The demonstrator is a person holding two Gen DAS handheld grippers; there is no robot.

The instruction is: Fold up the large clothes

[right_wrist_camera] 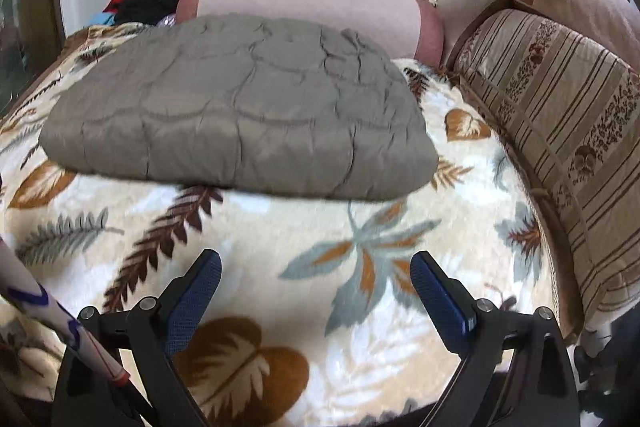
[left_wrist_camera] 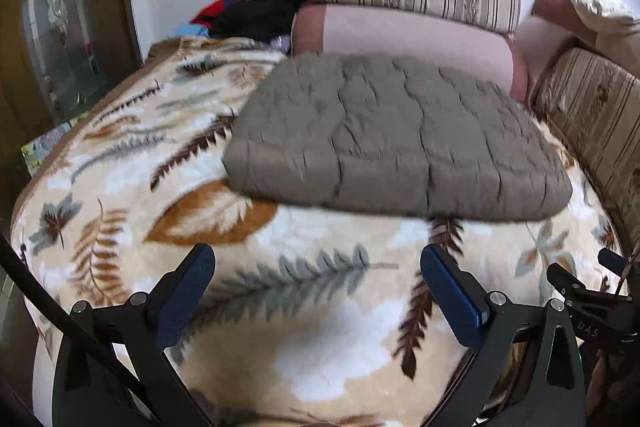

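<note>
A: Left wrist view: the left gripper (left_wrist_camera: 318,281) has its jaws spread wide and holds nothing. The grey quilted jacket (left_wrist_camera: 396,139) lies folded into a compact block on the leaf-print blanket (left_wrist_camera: 280,327), well ahead of the fingers.

B: Right wrist view confirms this. The right gripper (right_wrist_camera: 316,287) is also wide apart and empty. The jacket (right_wrist_camera: 240,115) sits directly in front of the pink bolster (right_wrist_camera: 304,7), with the striped cushion (right_wrist_camera: 560,131) to the right of the jacket.

A: Risk assessment: the padded layers look springy. If left unpressed, the top fold may lift and reopen.

B: Second risk: the blanket is plush and loose. A low approach toward the jacket could snag a finger in the pile and drag the blanket, shifting the jacket.

A: Third risk: gripping only the top layer at the near edge would likely peel the fold apart.
</note>
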